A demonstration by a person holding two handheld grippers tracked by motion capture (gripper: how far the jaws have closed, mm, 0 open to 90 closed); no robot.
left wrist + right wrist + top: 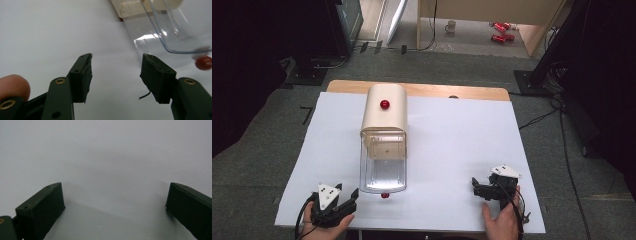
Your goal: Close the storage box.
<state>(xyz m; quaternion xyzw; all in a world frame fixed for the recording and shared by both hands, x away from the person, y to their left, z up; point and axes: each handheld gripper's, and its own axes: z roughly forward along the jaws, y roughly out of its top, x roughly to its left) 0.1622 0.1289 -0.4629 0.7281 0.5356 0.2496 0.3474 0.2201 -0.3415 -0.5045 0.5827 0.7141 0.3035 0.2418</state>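
Note:
A cream box-shaped appliance (384,111) with a red knob (384,104) on top stands mid-table. Its clear plastic drawer (383,170) is pulled out toward me, and a small red knob (384,195) sits at the drawer's front edge. My left gripper (347,197) rests at the near left, open and holding nothing. In the left gripper view its open gripper (116,71) points at the white sheet, with the clear drawer (172,32) and red knob (203,62) at upper right. My right gripper (475,186) lies at the near right, open; in the right gripper view the gripper (113,197) is wide apart over bare white.
A white sheet (452,140) covers the wooden table (432,90). On the floor beyond the table are a mug (451,26) and red cans (501,31). Black stands flank the table at far left and right.

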